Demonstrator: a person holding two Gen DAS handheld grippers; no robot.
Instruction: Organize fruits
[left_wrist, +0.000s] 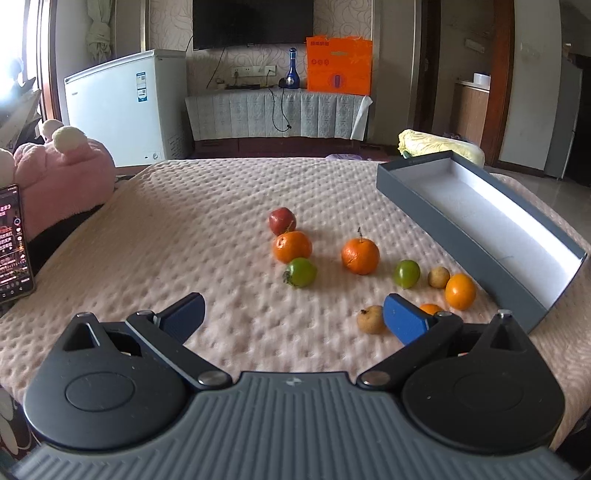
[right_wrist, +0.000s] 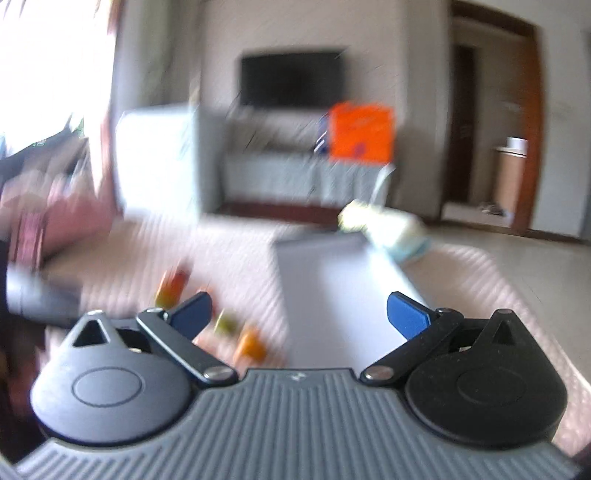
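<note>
Evidently both gripper (left_wrist: 293, 314) (right_wrist: 299, 314) jaws wide, empty.

We are in a home living room: a wall-mounted television (left_wrist: 253, 23) hangs above a cloth-draped cabinet (left_wrist: 275, 114), a white chest freezer (left_wrist: 125, 107) stands beside it, and a pink plush toy (left_wrist: 64, 173) sits nearby.

A pale pink dimpled quilted cover (left_wrist: 221, 206) lies over the surface, with a pink plush toy with cream pompom ears (left_wrist: 62, 173) and a lit smartphone with a dark screen (left_wrist: 13, 240) at its left edge. Behind stand a white chest freezer (left_wrist: 125, 107), a black wall-mounted television (left_wrist: 253, 22), and a low cabinet draped in grey lace cloth (left_wrist: 277, 114). On that cabinet are a blue glass bottle (left_wrist: 293, 70) and a bright orange cardboard box (left_wrist: 339, 64).
</note>
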